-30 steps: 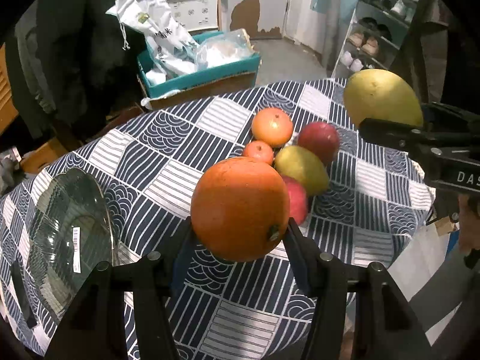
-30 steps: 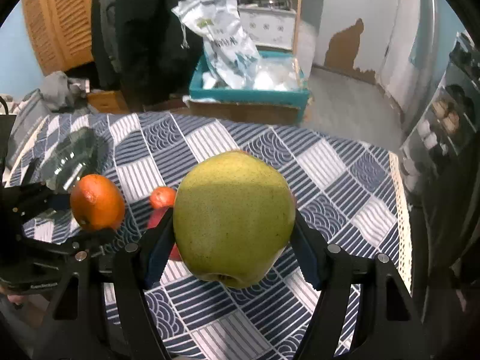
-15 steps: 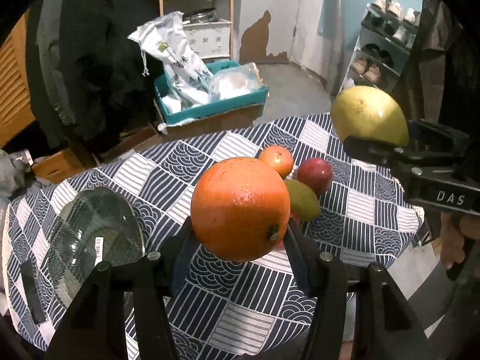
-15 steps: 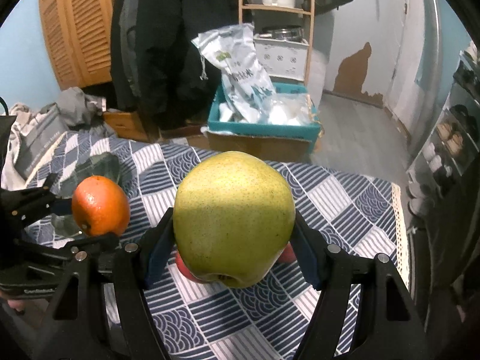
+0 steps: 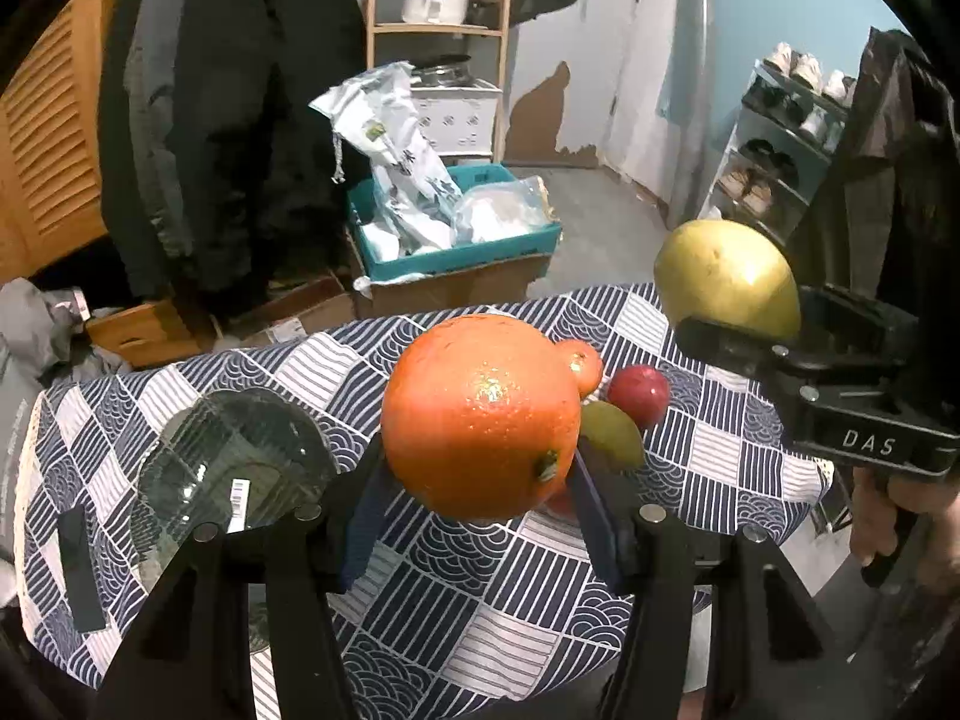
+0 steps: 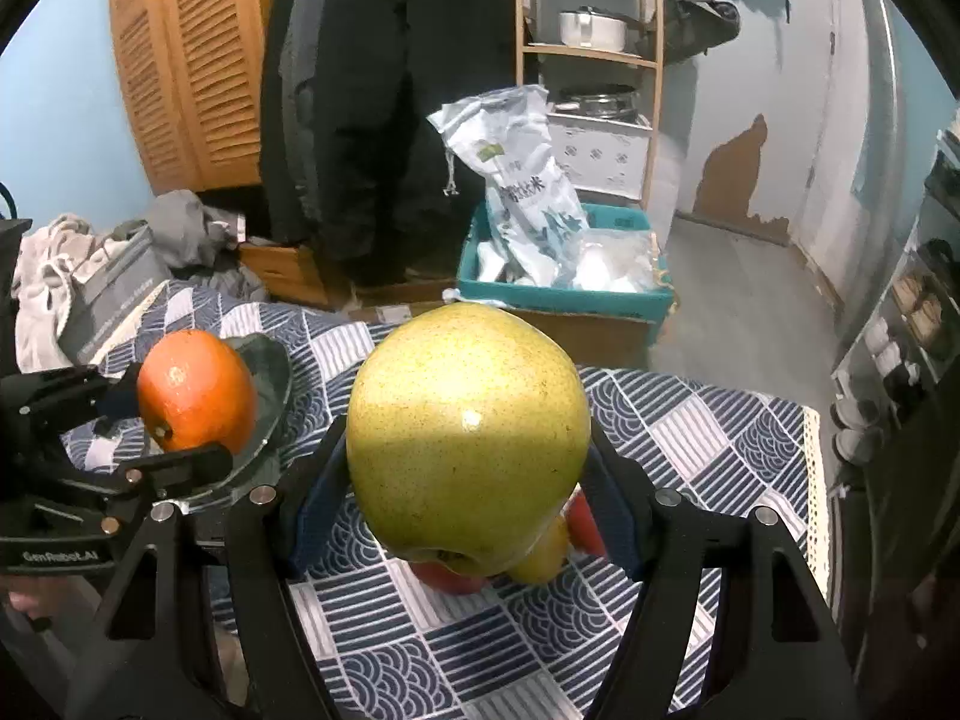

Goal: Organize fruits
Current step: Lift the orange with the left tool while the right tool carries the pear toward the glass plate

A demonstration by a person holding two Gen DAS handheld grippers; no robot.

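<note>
Left gripper [image 5: 474,474] clamping glossy orange [image 5: 480,417], right gripper [image 6: 468,498] clamping speckled yellow-green pear [image 6: 468,438]

"DAS" on right hand-held gripper [image 5: 729,324]; "GenRobot.AI" on left hand-held gripper [image 6: 180,420]; barcode sticker on glass bowl [image 5: 198,468].

1. The left gripper [image 5: 477,480] has its jaws clamped on an orange [image 5: 480,417] above the desk [image 5: 720,468].
2. At three o'clock, the right gripper [image 5: 738,330] carries a pear [image 5: 723,279].
3. A glass bowl [image 5: 234,468] sits at nine o'clock.
4. A red apple [image 5: 639,387] lies behind the orange.
</note>
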